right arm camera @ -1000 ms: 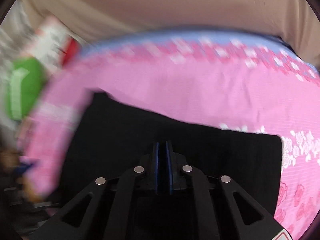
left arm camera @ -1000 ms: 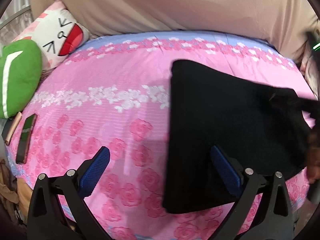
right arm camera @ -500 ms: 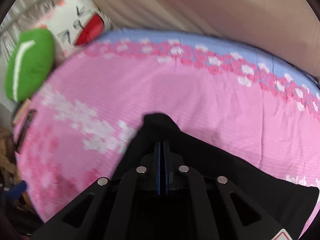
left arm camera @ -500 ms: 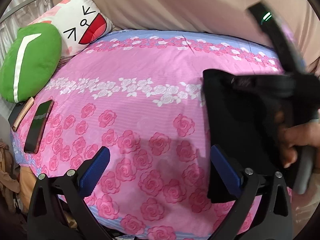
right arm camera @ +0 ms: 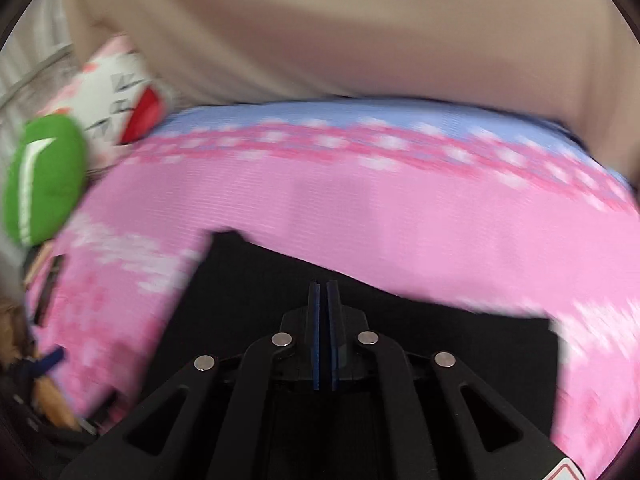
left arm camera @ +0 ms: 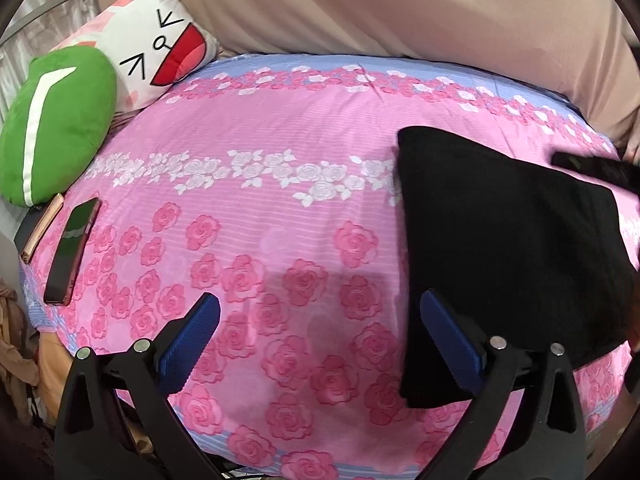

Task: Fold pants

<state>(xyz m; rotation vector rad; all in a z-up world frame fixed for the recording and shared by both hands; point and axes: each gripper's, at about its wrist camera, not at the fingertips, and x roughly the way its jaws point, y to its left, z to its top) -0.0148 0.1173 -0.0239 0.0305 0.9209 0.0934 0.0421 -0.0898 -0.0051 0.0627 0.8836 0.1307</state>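
since half a second ago the right gripper (right arm camera: pixel 324 292) has swung off the left view's right side, leaving the folded black pants (left arm camera: pixel 508 248) lying flat. pants rest on the right part of the pink floral bedsheet (left arm camera: pixel 260 208). left gripper (left arm camera: pixel 320 320) jaws wide, empty; right jaws nearly closed, nothing visible between them.

one pair of black pants (left arm camera: pixel 508 240) lying on one bed (left arm camera: pixel 280 128), two pillows sitting up top, green (left arm camera: pixel 52 128) and white (left arm camera: pixel 160 52), two phones (left arm camera: pixel 72 252) resting side by side
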